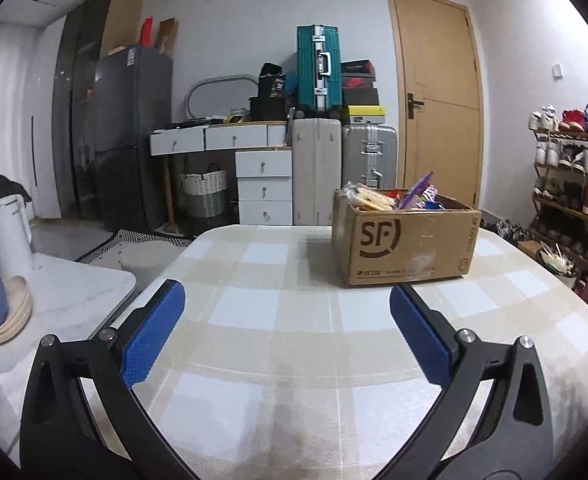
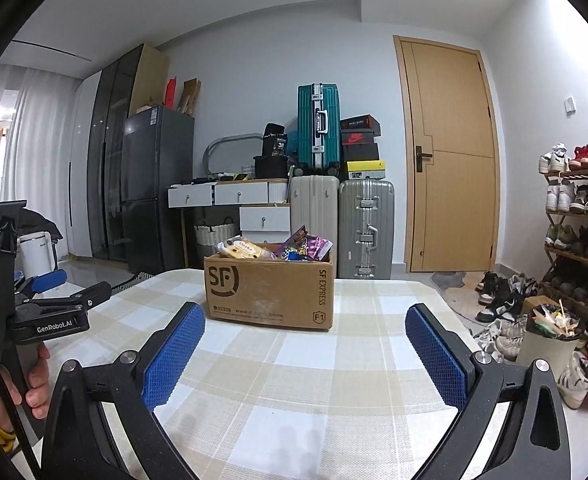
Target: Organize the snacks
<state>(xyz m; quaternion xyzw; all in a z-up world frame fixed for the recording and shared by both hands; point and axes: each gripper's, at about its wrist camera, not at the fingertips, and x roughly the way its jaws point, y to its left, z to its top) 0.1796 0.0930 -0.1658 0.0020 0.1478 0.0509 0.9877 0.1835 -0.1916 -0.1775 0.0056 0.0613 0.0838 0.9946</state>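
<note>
The cardboard box of snacks stood far ahead on the table, nearer the right gripper than the left gripper, both spread wide and holding nothing.

**A crowded room behind the checked desk**

White walls and a wooden door close the far side. Suitcases are stacked beside a white drawer unit and a dark fridge. A shoe rack lines the right wall. Sheer curtains, perhaps over a window, glow at left.
</note>
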